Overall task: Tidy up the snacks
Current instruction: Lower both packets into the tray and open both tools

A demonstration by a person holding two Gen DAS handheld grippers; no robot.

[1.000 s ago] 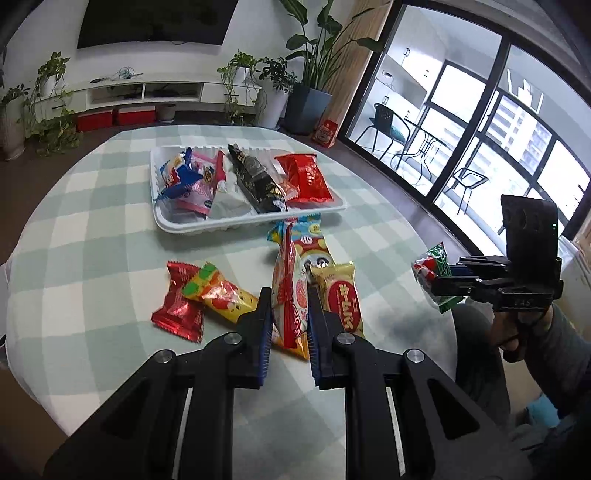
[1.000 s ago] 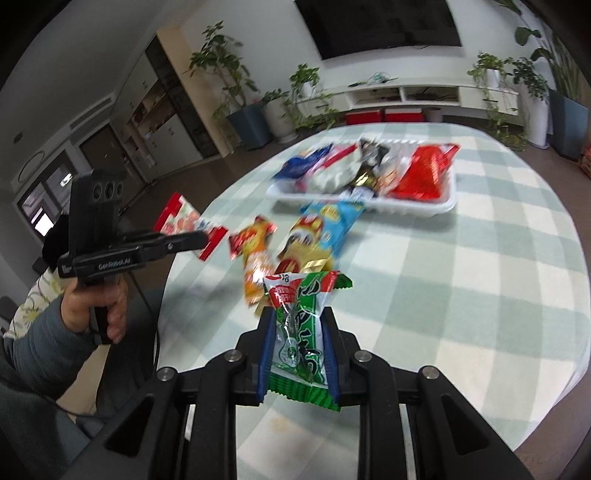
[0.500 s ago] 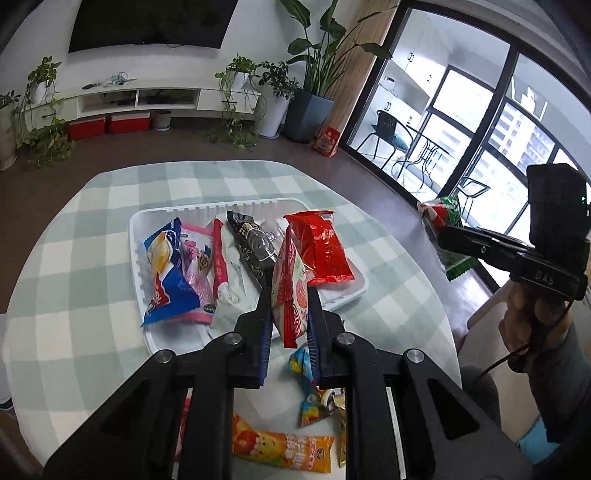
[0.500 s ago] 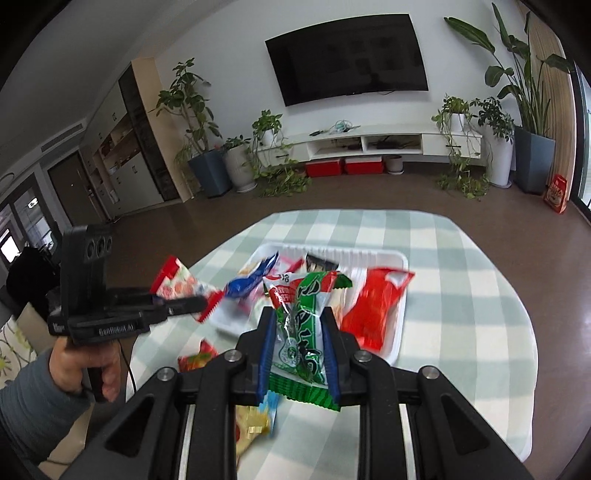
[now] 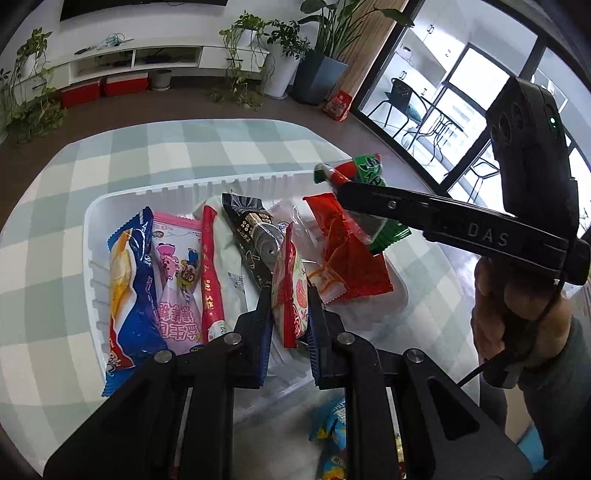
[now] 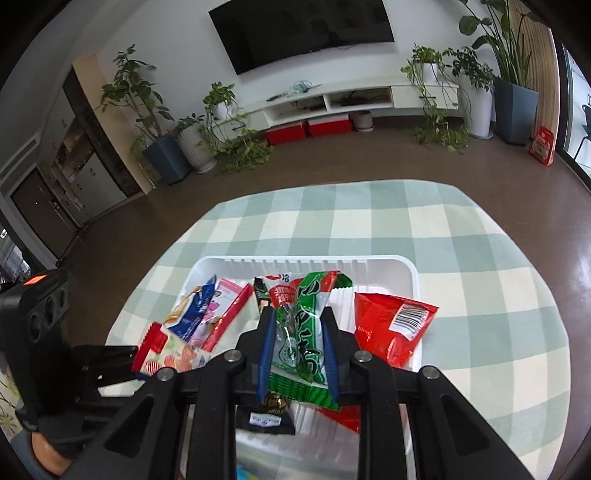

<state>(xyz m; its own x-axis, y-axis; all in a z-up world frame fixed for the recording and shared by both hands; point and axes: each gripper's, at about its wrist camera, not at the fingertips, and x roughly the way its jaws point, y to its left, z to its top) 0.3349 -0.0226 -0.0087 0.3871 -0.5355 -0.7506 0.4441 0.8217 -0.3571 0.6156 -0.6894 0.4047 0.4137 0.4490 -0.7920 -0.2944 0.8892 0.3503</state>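
Round table (image 6: 480,236) under a green-and-white checked cloth, brown floor all around. At twelve o'clock on the white wall, a dark television (image 6: 303,31); below it, a long white media shelf (image 6: 351,98) with two red boxes (image 6: 308,129) underneath. Potted plants (image 6: 218,125) along the wall from ten to two o'clock. At three o'clock, tall glazed doors (image 5: 454,107), a black chair (image 5: 400,96) beyond.

My left gripper (image 5: 289,295) and my right gripper (image 6: 298,328) both angle downward, each with its jaws clamped on a packet, while my right hand (image 5: 517,306) wraps its handle, sleeve at the wrist.
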